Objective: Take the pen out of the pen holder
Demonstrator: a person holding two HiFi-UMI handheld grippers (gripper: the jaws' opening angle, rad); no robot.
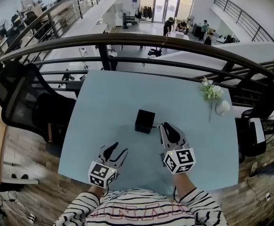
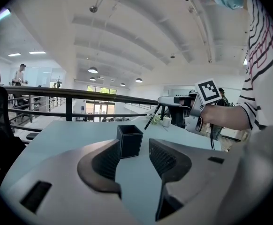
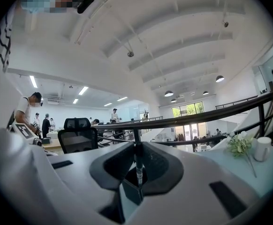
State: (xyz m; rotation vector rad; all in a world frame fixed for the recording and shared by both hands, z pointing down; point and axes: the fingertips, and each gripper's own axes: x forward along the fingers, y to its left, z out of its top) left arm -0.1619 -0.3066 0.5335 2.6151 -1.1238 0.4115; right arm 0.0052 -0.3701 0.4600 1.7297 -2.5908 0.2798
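Note:
A black square pen holder (image 1: 145,121) stands near the middle of the light blue table (image 1: 104,102). My right gripper (image 1: 161,126) is just right of it, shut on a dark pen (image 2: 152,116). In the left gripper view the pen hangs slanted from those jaws, lifted clear above and to the right of the holder (image 2: 129,141). In the right gripper view the pen (image 3: 137,165) stands upright between the pads, with the holder (image 3: 132,193) just below its tip. My left gripper (image 1: 115,148) is nearer the table's front edge, open with nothing in it, facing the holder.
A small white vase (image 1: 222,107) with a flower sprig (image 1: 211,91) stands at the table's far right. A black office chair (image 1: 19,98) is beside the left edge. A dark railing (image 1: 174,44) runs behind the table, with a lower floor beyond.

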